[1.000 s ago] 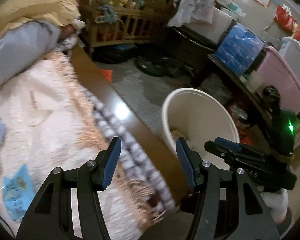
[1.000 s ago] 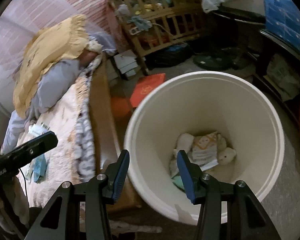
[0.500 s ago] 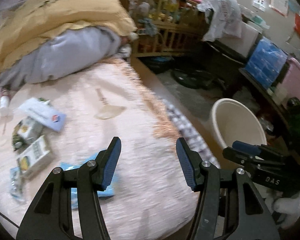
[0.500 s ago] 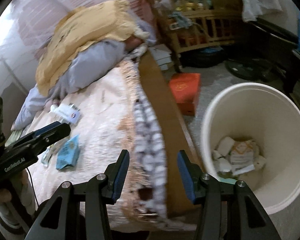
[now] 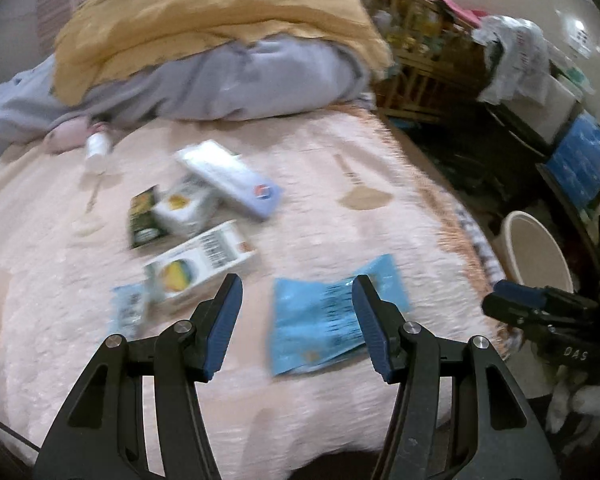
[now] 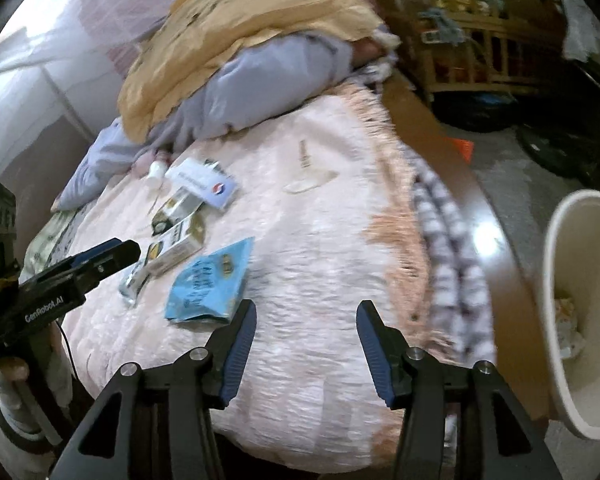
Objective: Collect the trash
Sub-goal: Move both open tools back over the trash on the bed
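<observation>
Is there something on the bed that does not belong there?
Yes. Litter lies on the pink blanket: a blue wrapper, two cartons, a white box and a small bottle. The bin stands beside the bed.

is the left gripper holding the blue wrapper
No, the left gripper is open and empty, and the blue wrapper lies flat on the bed beyond its fingers.

Both claws, left claw (image 5: 296, 328) & right claw (image 6: 306, 354), are being seen w/ black frames, blue pads, silver screws; white lettering is being shown; white gloves are being worn.
</observation>
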`<act>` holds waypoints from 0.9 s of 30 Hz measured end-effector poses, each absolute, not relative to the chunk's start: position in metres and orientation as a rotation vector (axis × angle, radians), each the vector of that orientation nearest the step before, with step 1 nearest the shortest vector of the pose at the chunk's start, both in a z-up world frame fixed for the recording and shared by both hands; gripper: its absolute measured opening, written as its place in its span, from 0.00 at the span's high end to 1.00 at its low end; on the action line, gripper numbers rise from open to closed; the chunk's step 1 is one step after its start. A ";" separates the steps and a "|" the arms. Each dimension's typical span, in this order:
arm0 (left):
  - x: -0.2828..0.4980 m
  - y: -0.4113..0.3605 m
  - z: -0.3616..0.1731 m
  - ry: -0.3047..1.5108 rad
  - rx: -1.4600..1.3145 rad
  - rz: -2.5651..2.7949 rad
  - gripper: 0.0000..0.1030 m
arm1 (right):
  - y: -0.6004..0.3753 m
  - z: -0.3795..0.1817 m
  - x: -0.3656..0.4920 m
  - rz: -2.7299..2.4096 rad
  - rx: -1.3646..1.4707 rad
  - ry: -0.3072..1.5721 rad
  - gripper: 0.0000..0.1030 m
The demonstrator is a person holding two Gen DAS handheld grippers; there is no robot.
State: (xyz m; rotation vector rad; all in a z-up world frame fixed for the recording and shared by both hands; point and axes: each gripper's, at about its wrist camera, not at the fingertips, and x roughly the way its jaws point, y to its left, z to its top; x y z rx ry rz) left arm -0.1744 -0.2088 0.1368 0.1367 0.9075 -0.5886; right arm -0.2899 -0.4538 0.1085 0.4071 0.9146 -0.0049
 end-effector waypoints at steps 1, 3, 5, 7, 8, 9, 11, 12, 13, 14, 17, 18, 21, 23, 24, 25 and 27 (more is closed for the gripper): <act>-0.172 -0.199 0.135 0.911 0.132 -0.570 0.46 | -0.449 0.109 -0.286 0.005 0.401 0.917 0.48; -0.166 -0.183 0.131 0.919 0.127 -0.542 0.46 | -0.438 0.108 -0.278 0.037 0.386 0.927 0.34; -0.161 -0.167 0.126 0.932 0.122 -0.513 0.46 | -0.424 0.107 -0.270 0.067 0.361 0.941 0.31; -0.156 -0.151 0.119 0.948 0.117 -0.487 0.46 | -0.414 0.104 -0.262 0.087 0.348 0.960 0.31; -0.154 -0.144 0.117 0.954 0.114 -0.476 0.46 | -0.411 0.102 -0.258 0.090 0.347 0.969 0.31; -0.152 -0.137 0.114 0.958 0.111 -0.463 0.46 | -0.407 0.099 -0.254 0.094 0.348 0.980 0.31; -0.148 -0.124 0.107 0.966 0.105 -0.433 0.46 | -0.402 0.094 -0.249 0.103 0.352 0.992 0.31; -0.145 -0.118 0.104 0.971 0.100 -0.422 0.46 | -0.401 0.091 -0.247 0.105 0.354 0.999 0.31; -0.142 -0.112 0.101 0.980 0.091 -0.410 0.46 | -0.399 0.087 -0.244 0.106 0.354 1.010 0.31; -0.140 -0.107 0.097 0.989 0.082 -0.402 0.46 | -0.397 0.084 -0.242 0.104 0.353 1.017 0.31; -0.133 -0.094 0.086 1.018 0.054 -0.375 0.46 | -0.393 0.080 -0.236 0.103 0.348 1.031 0.28; -0.130 -0.092 0.083 1.027 0.048 -0.369 0.46 | -0.391 0.078 -0.233 0.098 0.345 1.036 0.23; -0.123 -0.091 0.076 1.040 0.039 -0.366 0.46 | -0.386 0.075 -0.224 0.087 0.340 1.050 0.19; -0.120 -0.093 0.072 1.043 0.039 -0.372 0.46 | -0.380 0.075 -0.218 0.084 0.333 1.059 0.17; -0.118 -0.095 0.071 1.045 0.044 -0.377 0.46 | -0.376 0.075 -0.214 0.083 0.327 1.064 0.14; -0.116 -0.097 0.069 1.047 0.052 -0.380 0.46 | -0.371 0.074 -0.210 0.083 0.316 1.070 0.12; -0.111 -0.100 0.064 1.055 0.061 -0.379 0.46 | -0.361 0.073 -0.201 0.081 0.287 1.082 0.11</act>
